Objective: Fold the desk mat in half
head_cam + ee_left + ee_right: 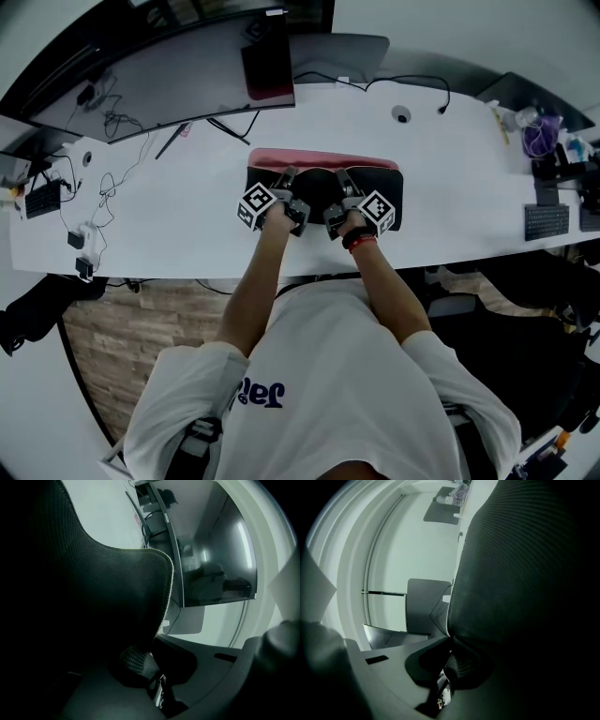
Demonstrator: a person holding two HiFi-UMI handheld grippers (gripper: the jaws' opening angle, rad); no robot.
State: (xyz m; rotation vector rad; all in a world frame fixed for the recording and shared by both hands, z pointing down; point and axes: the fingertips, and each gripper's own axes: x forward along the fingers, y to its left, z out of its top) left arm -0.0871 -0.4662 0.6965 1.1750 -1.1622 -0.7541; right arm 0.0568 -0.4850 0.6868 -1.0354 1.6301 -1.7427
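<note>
At the middle of the head view, the desk mat (320,190) lies on the white desk (187,220), just in front of the person. Its broad black textured side faces up and a pink strip shows along its far edge. The left gripper (287,177) and the right gripper (344,178) sit side by side, near each other, over the mat's middle, each with its marker cube towards the person. In the left gripper view the jaws of the left gripper (157,689) are pressed together on a fold of the desk mat (108,588), whose stitched edge curves up through the centre of the frame. The right gripper view shows the same: the right gripper (443,689) is clamped on the mat (520,564), which fills the right half of the frame. A curved monitor (178,66) stands on the desk at the upper left of the head view, with cables (108,183) trailing on the desk below it.
</note>
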